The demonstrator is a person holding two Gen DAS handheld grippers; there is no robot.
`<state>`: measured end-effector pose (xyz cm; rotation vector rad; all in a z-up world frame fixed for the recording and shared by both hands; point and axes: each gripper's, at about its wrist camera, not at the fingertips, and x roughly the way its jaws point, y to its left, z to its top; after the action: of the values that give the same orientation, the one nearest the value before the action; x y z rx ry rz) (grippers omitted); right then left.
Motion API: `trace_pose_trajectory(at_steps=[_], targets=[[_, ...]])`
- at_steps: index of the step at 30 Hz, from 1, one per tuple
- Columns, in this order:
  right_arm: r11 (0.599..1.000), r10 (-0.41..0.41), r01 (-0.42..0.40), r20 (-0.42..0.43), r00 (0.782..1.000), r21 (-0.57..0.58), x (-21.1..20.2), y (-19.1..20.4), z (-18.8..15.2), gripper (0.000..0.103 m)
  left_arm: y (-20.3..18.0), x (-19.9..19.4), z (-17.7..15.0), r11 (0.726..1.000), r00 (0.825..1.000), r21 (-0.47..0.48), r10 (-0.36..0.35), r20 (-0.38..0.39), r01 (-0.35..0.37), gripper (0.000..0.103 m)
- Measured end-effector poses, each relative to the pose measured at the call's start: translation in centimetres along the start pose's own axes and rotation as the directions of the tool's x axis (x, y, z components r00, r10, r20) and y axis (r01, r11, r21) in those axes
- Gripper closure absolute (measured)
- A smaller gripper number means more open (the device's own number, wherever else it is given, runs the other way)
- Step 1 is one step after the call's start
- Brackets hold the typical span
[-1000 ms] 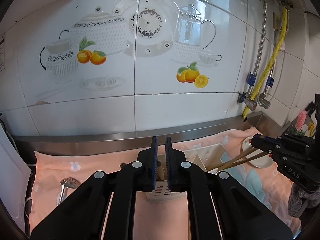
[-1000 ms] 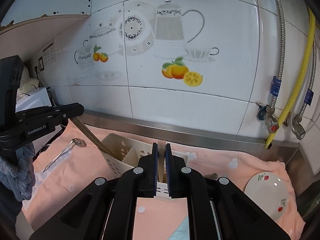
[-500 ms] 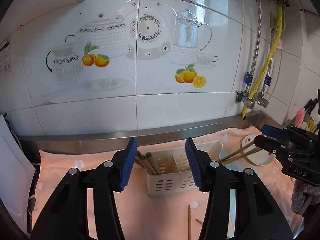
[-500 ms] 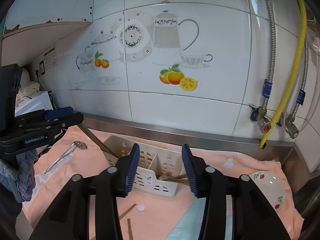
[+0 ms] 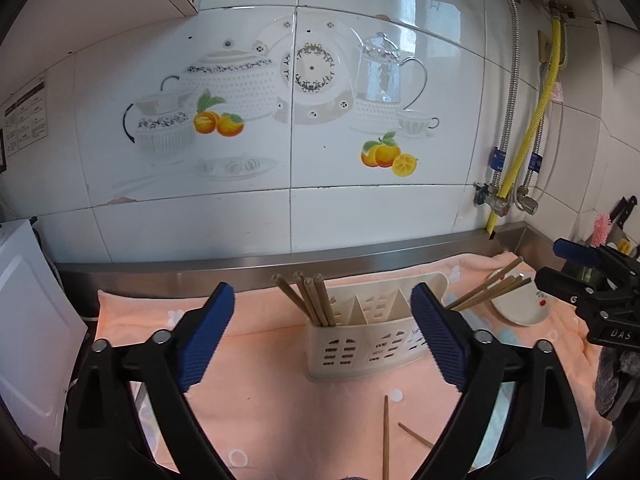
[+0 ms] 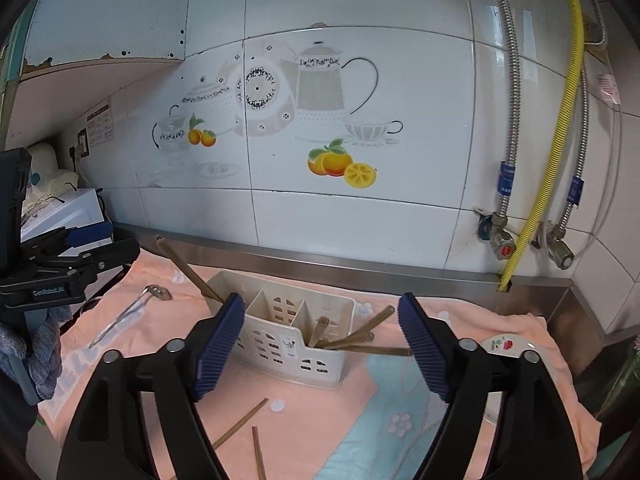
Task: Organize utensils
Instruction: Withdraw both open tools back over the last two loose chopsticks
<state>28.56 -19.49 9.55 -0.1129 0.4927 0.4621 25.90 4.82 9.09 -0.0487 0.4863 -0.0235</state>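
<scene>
Both tongs, left and right, just spread wide and empty; two loose brown wooden chopsticks lie lengthwise on the peach-cloth counter, nearer the left.

cloth: peach with white flowers, pale blue patch | utensil caddy: cream | chopsticks: brown wood | plate: white, red berry print | wall tiles: white, teapot and orange motifs | hose: yellow | gripper pads: blue, ribbed
</scene>
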Motion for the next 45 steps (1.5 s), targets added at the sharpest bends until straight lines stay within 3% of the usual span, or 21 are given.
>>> trace_pose_trajectory(at_steps=[6, 23, 45], targets=[[1.000, -0.005, 0.005, 0.013, 1.000, 0.011, -1.6, -0.1, -1.1, 0.017, 0.0, -1.5, -1.3, 1.000, 1.000, -0.001, -0.006, 0.002, 0.006, 0.008], [1.000, 0.010, -0.010, -0.009, 1.000, 0.015, -4.5, 0.8, -6.1, 0.013, 0.7, -4.6, -5.7, 0.999, 1.000, -0.034, -0.027, -0.011, 0.027, 0.006], [0.998, 0.067, -0.066, -0.124, 0.990, 0.007, -7.0, 1.8, -17.2, 0.013, 0.4, -6.1, -13.9, 0.999, 0.994, -0.028, -0.035, -0.103, 0.032, 0.006]])
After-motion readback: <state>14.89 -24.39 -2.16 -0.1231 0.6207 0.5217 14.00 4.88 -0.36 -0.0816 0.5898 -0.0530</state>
